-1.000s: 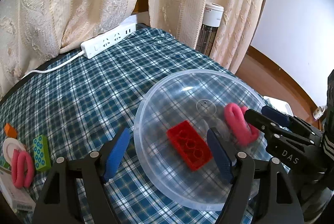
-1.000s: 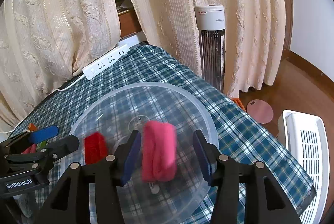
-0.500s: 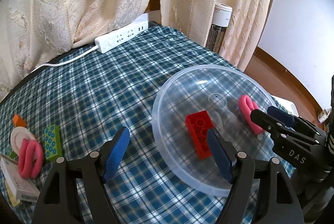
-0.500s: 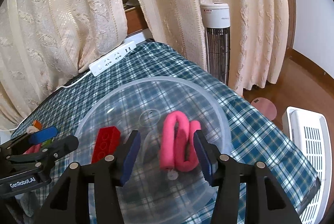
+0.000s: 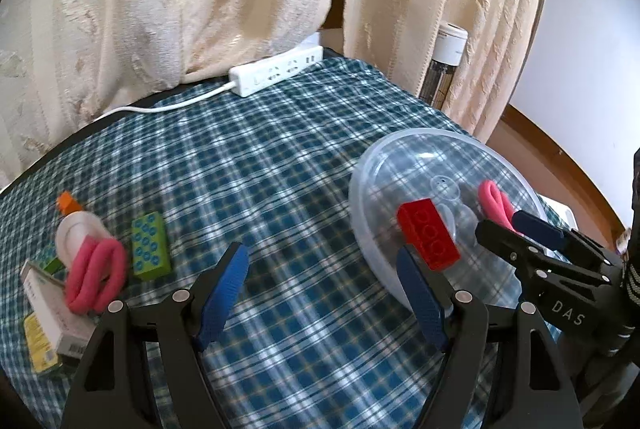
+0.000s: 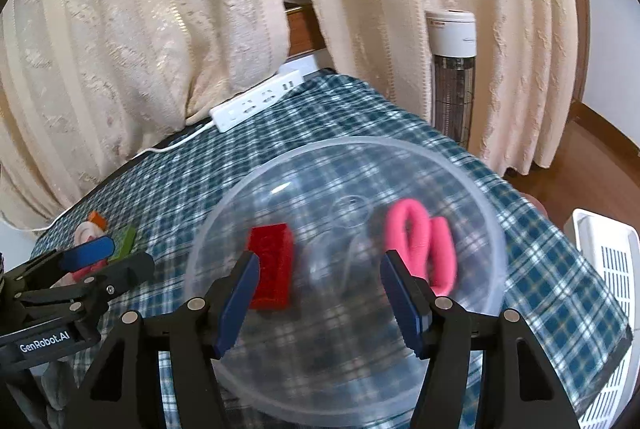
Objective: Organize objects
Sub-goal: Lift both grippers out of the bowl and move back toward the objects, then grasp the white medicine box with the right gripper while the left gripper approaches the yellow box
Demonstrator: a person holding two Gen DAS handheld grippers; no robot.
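Observation:
A clear plastic bowl [image 6: 472, 181] [image 5: 384, 165] stands on the checked cloth and holds a red brick [image 6: 272, 261] [image 5: 426, 235] and a pink loop [image 6: 424, 245] [image 5: 494, 199]. My right gripper [image 6: 320, 289] hovers over the bowl's near side; its jaws are opening with nothing between them, and the pink loop lies free beyond its right finger. My left gripper [image 5: 324, 289] is open and empty above bare cloth left of the bowl. At the far left lie a green brick [image 5: 150, 247], a second pink loop [image 5: 96, 273], a white glue bottle with an orange cap [image 5: 74, 225] and a white box [image 5: 52, 313].
A white power strip [image 5: 276, 75] with its cord lies at the table's back edge under cream curtains. A tower fan [image 6: 454, 69] stands beyond the table's right edge, and a white slatted basket [image 6: 604, 269] sits on the floor to the right.
The right gripper let the pink loop drop into the bowl and widened its jaws. Both grippers shifted left, so the bowl moved right in the left wrist view and the left-side objects came into fuller view.

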